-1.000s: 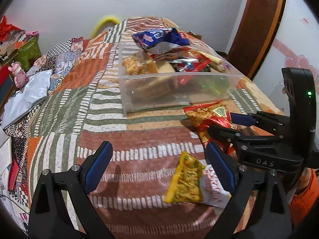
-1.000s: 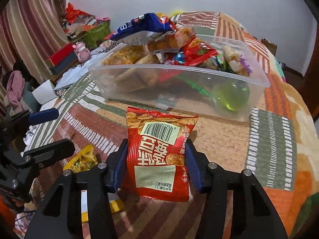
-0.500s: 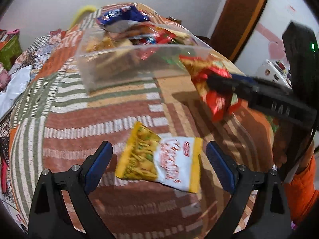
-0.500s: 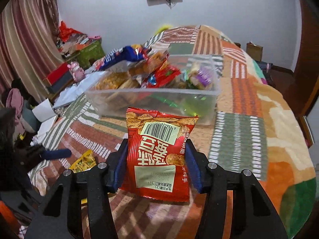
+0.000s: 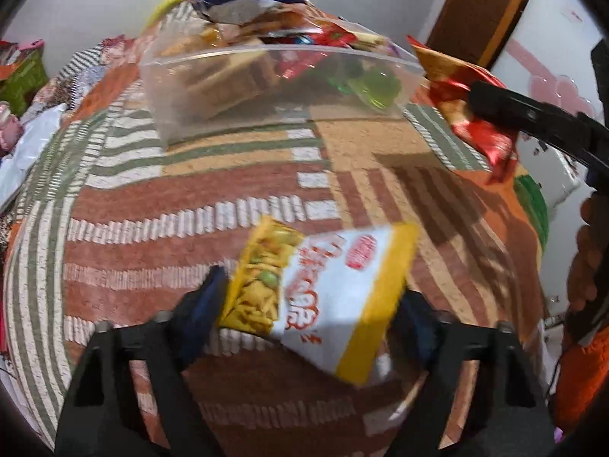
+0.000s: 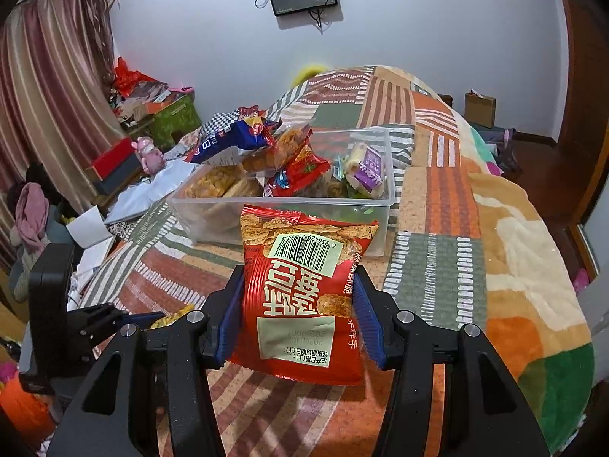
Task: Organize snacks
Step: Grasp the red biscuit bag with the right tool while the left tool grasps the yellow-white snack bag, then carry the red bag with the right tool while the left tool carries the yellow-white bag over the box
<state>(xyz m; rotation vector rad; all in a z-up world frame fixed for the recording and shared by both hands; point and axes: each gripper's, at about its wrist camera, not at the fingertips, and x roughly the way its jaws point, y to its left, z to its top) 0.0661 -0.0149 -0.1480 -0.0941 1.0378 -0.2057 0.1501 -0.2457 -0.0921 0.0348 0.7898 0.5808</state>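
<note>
Left tongs have just been closing around the yellow snack bag on the bed, short of the clear bin; contact looks made, blur leaves doubt. Right tongs clamp the red chip bag before the bin. Squeeze gently, lift clear over the rim, drop red first.

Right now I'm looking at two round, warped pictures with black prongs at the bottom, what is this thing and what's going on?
No robot here: a person holds a two-fingered gripper in each hand, each carrying a wide-angle camera looking along its fingers.

One picture is from the left gripper. Its jaws have just been closing around a yellow and white snack bag on the patchwork blanket.

The other is from the right gripper, whose jaws are clamped on a red snack bag, held above the blanket.

Beyond both stands a clear plastic bin, already piled with snacks. The bags probably go there.
</note>
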